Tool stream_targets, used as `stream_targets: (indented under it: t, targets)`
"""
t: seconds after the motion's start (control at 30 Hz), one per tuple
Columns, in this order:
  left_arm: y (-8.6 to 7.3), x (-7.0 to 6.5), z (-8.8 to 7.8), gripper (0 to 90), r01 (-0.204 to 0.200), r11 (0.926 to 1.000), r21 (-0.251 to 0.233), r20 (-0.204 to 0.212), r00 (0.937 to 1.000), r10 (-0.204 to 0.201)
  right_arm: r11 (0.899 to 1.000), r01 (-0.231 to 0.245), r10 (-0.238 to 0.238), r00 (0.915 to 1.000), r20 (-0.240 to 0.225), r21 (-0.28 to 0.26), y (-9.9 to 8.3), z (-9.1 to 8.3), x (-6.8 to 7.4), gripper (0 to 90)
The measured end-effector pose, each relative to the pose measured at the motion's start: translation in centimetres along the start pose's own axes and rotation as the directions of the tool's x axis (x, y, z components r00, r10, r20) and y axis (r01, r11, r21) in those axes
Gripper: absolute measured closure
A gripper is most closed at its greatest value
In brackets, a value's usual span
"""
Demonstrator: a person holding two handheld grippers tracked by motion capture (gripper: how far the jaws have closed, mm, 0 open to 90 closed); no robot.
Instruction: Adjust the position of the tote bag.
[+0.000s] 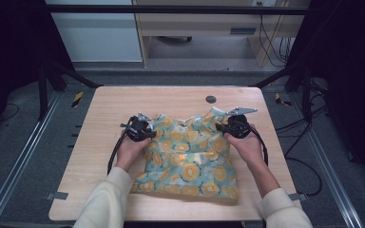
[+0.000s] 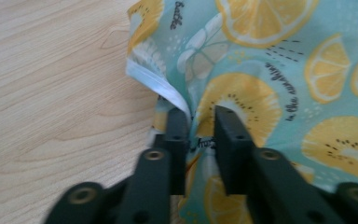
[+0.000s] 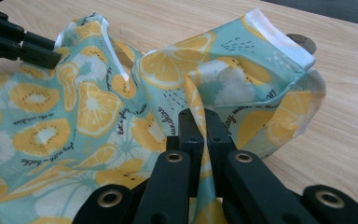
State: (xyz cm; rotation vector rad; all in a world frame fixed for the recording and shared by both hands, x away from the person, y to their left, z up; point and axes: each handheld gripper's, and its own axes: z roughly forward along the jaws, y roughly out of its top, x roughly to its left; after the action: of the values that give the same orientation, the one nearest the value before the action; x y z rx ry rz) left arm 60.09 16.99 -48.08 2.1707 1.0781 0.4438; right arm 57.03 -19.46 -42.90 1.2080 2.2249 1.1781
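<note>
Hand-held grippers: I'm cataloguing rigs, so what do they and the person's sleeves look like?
Both the left hand-held gripper and the right hand-held gripper are black, with two flat jaws on brass-riveted links, black trailing cables and a grey three-cornered top plate. The sleeves are cream.

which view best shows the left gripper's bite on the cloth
The left gripper view: the left gripper pinches the fruit-print cloth near its white hem. The high view shows it small; the right gripper view shows it far off at the cloth's corner.
</note>
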Motion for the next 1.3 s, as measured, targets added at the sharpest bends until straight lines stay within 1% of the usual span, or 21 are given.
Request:
stream_targets:
  t: [0.07,0.13,0.17,0.2,0.23,0.33,0.37,0.4,0.43,0.47,0.57,0.67,0.8,0.87,0.93,0.97,1.03,1.13,1.17,1.23,1.3]
  targets:
    - [0.0,0.0,0.0,86.3,-0.002,1.0000,0.001,0.005,1.0000,0.002,1.000,-0.003,0.003,1.0000,-0.001,0.001,0.0,0.0,0.0,89.4]
    - [0.0,-0.1,-0.1,89.1,-0.003,1.0000,0.000,0.007,1.0000,0.003,1.000,-0.001,0.001,1.0000,0.001,0.000,0.0,-0.1,-0.1,89.4]
    - [0.1,-0.1,-0.3,89.1,-0.016,0.9999,0.001,0.003,0.9999,0.016,1.000,-0.001,0.001,1.0000,0.003,0.001,0.0,-0.1,-0.1,89.4]
    - [0.1,-0.2,-0.4,89.9,-0.015,0.9999,0.000,-0.002,0.9999,0.015,1.000,0.001,-0.001,1.0000,0.006,-0.002,0.0,-0.2,-0.2,89.4]
    - [0.2,-0.2,-0.6,90.0,-0.013,0.9999,-0.008,-0.005,0.9999,0.013,1.000,-0.001,0.001,1.0000,0.007,-0.002,0.1,-0.2,-0.2,89.4]
    - [0.4,-0.3,-1.3,90.0,-0.026,0.9993,-0.026,-0.022,0.9994,0.026,1.000,0.007,-0.006,0.9999,0.012,-0.001,0.1,-0.2,-0.3,89.4]
    - [0.7,-0.4,-1.9,90.0,-0.033,0.9985,-0.043,-0.031,0.9990,0.032,1.000,0.005,-0.005,0.9998,0.018,-0.007,0.2,-0.4,-0.6,89.4]
    - [0.7,-0.4,-1.9,90.0,-0.033,0.9985,-0.043,-0.031,0.9990,0.032,1.000,0.005,-0.005,0.9998,0.018,-0.007,0.2,-0.4,-0.6,89.4]
    - [0.8,-0.4,-2.5,90.0,-0.040,0.9977,-0.055,-0.038,0.9986,0.037,1.000,-0.001,0.001,0.9997,0.023,-0.011,0.3,-0.6,-0.9,89.5]
    - [0.8,-0.4,-2.5,90.0,-0.040,0.9977,-0.055,-0.038,0.9986,0.037,1.000,-0.001,0.001,0.9997,0.023,-0.011,0.3,-0.6,-0.9,89.5]
    - [1.1,-0.5,-3.3,90.0,-0.048,0.9958,-0.078,-0.049,0.9978,0.044,1.000,-0.010,0.011,0.9998,0.018,-0.021,0.5,-0.9,-1.1,89.5]
    - [1.4,-0.7,-4.1,90.0,-0.073,0.9940,-0.081,-0.066,0.9956,0.067,1.000,-0.002,0.003,0.9998,0.019,-0.022,0.5,-1.1,-1.0,89.5]
    - [1.7,-0.9,-4.8,90.0,-0.084,0.9916,-0.098,-0.069,0.9946,0.078,0.999,-0.003,0.004,0.9999,0.012,-0.035,0.6,-1.5,-1.0,89.4]
    - [1.9,-1.0,-5.2,90.0,-0.089,0.9888,-0.119,-0.077,0.9938,0.080,0.999,0.008,-0.007,0.9999,0.012,-0.039,0.8,-1.9,-1.0,89.4]
    - [2.1,-1.1,-5.7,90.0,-0.097,0.9870,-0.128,-0.084,0.9927,0.087,0.998,0.023,-0.022,0.9997,0.010,-0.050,1.1,-2.3,-1.0,89.3]
    - [2.2,-1.1,-5.8,90.0,-0.097,0.9864,-0.132,-0.084,0.9927,0.086,0.998,0.016,-0.016,0.9998,0.007,-0.056,1.3,-2.5,-0.9,89.2]
    - [2.4,-1.2,-6.2,90.0,-0.105,0.9849,-0.138,-0.088,0.9917,0.094,0.997,0.029,-0.029,0.9995,0.010,-0.065,1.7,-3.1,-0.9,88.8]
    - [2.8,-1.6,-6.9,90.0,-0.118,0.9814,-0.151,-0.094,0.9901,0.105,0.997,0.025,-0.024,0.9996,0.012,-0.069,1.9,-3.6,-0.8,88.5]
    - [2.8,-1.7,-7.1,90.0,-0.123,0.9799,-0.157,-0.096,0.9894,0.109,0.997,0.032,-0.031,0.9994,0.015,-0.072,2.0,-3.8,-0.8,88.3]
    - [3.0,-2.0,-7.6,90.0,-0.149,0.9767,-0.155,-0.106,0.9854,0.133,0.997,0.036,-0.035,0.9993,0.014,-0.073,2.0,-4.1,-0.8,88.2]
    - [3.1,-2.0,-7.7,90.0,-0.152,0.9762,-0.154,-0.106,0.9849,0.137,0.997,0.041,-0.040,0.9991,0.018,-0.070,2.0,-4.2,-0.9,88.0]
